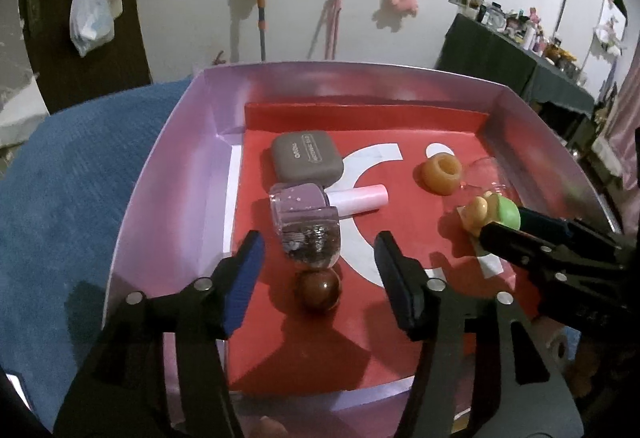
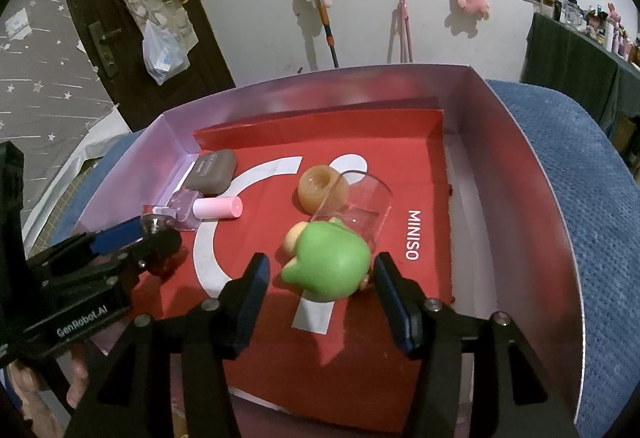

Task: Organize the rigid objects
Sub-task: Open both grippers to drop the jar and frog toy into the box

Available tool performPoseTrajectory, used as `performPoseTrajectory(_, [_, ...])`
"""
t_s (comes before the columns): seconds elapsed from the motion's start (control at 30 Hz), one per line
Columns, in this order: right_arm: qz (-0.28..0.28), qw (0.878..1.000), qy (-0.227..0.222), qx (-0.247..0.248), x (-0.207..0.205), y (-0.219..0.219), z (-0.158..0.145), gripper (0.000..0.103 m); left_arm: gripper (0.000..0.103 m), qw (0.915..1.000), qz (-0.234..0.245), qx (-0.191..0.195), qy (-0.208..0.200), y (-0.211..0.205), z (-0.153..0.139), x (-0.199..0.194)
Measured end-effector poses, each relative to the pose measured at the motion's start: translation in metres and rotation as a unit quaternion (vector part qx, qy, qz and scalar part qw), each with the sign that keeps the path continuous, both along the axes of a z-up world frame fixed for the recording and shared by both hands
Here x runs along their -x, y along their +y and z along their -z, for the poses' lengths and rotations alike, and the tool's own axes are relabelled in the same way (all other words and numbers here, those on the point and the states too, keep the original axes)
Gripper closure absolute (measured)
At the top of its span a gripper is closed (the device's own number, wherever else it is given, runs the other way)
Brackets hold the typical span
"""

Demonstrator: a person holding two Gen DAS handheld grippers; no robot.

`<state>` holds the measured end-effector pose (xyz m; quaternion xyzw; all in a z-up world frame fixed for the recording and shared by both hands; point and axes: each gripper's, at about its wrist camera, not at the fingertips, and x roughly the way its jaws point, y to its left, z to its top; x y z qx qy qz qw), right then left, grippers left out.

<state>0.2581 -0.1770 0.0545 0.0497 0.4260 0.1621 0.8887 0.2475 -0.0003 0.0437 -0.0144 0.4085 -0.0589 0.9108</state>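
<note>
Both grippers' fingers spread: left gripper (image 1: 320, 262) over brown ball (image 1: 319, 289), right gripper (image 2: 320, 290) flanking green toy (image 2: 326, 264). Risk: ball rolls off, toy knocks glass cup (image 2: 360, 206).

Your box sits on a blue blanket-covered surface.

The blue fabric (image 1: 80, 166) runs under and around the open pinkish-purple box (image 1: 168, 166), which rests straight on it; you see the cloth along the box's left side in your left wrist view and along its right side in the right wrist view. Nothing else can be made out lying directly on the fabric, and its texture looks soft and nubby.
</note>
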Motion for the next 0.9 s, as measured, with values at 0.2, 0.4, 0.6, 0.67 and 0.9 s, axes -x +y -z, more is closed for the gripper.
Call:
performPoseTrajectory(0.2, [0.002,1.000,-0.008,-0.006,0.007,-0.004,-0.006,0.040,0.044,1.0000,0.000,0.001,-0.004,0.001,-0.004,0.005])
performPoseTrajectory(0.4, [-0.001,1.000,-0.017,-0.014,0.016,-0.007,-0.013,0.037,0.033,0.9999,0.005,-0.001,-0.012,-0.003,-0.010,0.013])
performPoseTrajectory(0.6, [-0.006,0.999,-0.029,-0.023,0.026,-0.008,-0.022,0.029,0.020,0.9994,0.004,-0.016,-0.030,-0.006,-0.019,0.024])
performPoseTrajectory(0.67, [-0.007,0.999,-0.033,-0.026,0.030,-0.009,-0.025,0.025,0.020,0.9994,0.003,-0.012,-0.033,-0.003,-0.021,0.027])
performPoseTrajectory(0.9, [-0.020,0.998,-0.048,-0.036,0.045,-0.008,-0.033,0.012,0.006,0.9988,-0.010,-0.002,-0.048,0.006,-0.030,0.040])
